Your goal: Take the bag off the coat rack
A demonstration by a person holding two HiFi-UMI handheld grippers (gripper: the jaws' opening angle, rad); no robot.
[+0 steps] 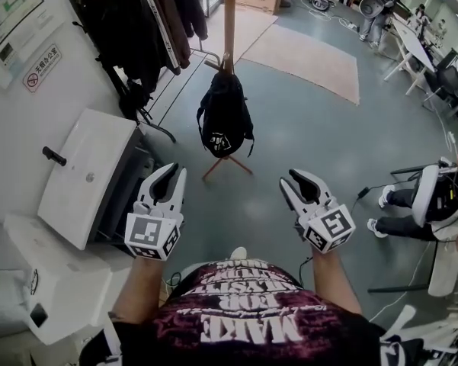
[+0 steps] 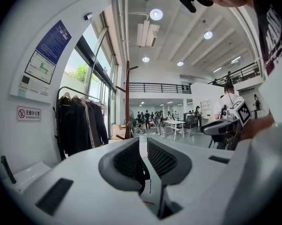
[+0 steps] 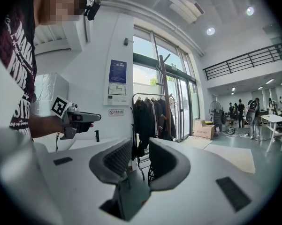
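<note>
1. Head view: the black bag [image 1: 225, 117] hangs lengthwise down the coat rack [image 1: 229, 21]. It is ahead and well apart, between the left gripper [image 1: 175, 171] and the right gripper [image 1: 287, 178]. The left looks marginally nearer.
2. Left gripper view: jaws narrowly parted, holding nothing. The bag shows through the gap, not touched.
3. Right gripper view: jaws parted, empty. The rack pole stands ahead, slightly right.

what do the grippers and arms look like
Both the left gripper and right gripper have white bodies, dark ribbed pads and a cube of black-and-white square markers. The person wears a black short-sleeved T-shirt with pink and white print.
</note>
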